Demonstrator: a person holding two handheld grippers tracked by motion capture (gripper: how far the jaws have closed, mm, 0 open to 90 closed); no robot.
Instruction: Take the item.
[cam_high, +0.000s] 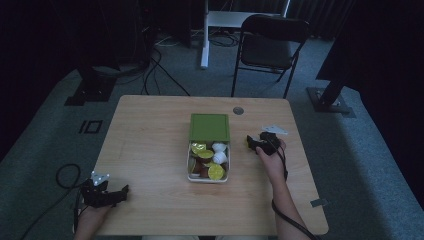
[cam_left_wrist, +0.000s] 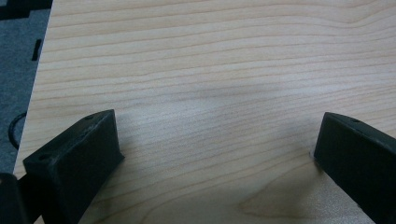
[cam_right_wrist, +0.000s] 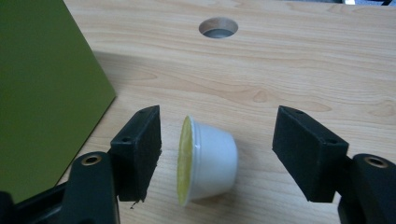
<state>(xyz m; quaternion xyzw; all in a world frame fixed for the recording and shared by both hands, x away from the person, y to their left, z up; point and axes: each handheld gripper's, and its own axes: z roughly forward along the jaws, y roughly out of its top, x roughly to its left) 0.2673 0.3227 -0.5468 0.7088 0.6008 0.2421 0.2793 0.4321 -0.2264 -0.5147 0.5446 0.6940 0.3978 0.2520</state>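
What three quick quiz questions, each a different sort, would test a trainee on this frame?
1. True or false: the right gripper is clamped on the small white cup.
2. What colour is the lid behind the open box?
3. The left gripper hangs over: A) the box, B) bare table, C) the lid.

Key: 1. False, the cup lies on its side between open jaws. 2. Green. 3. B.

The left gripper (cam_left_wrist: 212, 154) hangs over the bare wooden table (cam_left_wrist: 210, 70), jaws wide apart (grey floor (cam_left_wrist: 18, 70) beyond the table's edge).
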